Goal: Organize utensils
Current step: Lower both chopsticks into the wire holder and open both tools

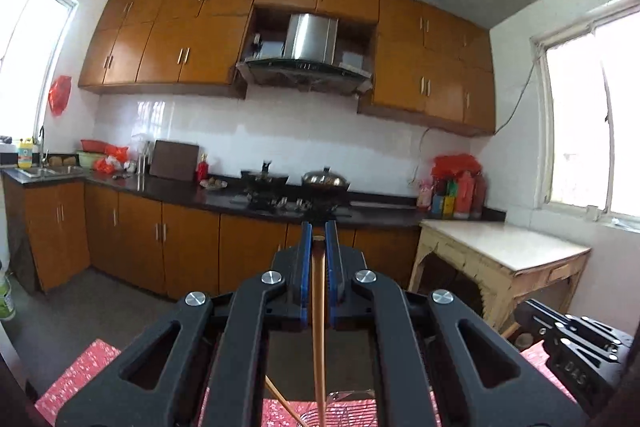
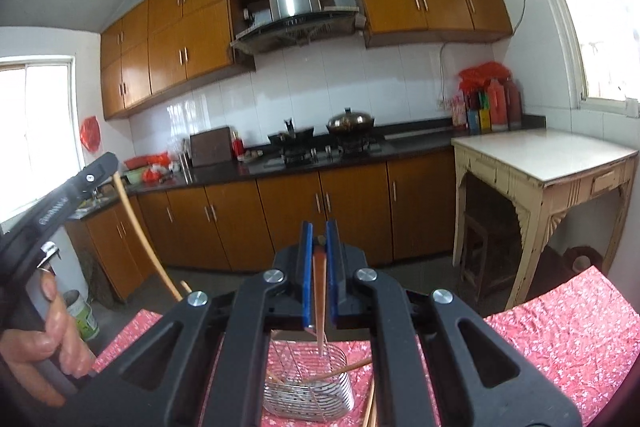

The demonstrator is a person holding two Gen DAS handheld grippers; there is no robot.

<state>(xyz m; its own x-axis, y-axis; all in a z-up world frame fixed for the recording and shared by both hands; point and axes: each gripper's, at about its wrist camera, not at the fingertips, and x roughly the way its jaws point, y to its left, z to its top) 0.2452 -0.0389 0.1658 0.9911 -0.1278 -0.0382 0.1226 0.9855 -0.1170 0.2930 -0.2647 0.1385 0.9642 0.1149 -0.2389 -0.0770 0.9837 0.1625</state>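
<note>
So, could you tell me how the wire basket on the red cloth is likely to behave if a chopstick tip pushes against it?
The wire basket looks thin and open, so probably light and apt to slide on the red cloth. A chopstick already leans across its rim, so a nudge might tip it. Its wires look stiff, not fragile.

My left gripper's [image 1: 319,233] own body hid most of the wire basket [image 1: 352,397], leaving only a rim showing. The chopstick [image 1: 319,327] it clamped ran off the bottom edge, so I couldn't see its lower end. In the right wrist view, the hand [image 2: 44,339] was cut by the left edge. Items on the far counter [image 2: 224,175] were too small to identify.
</note>
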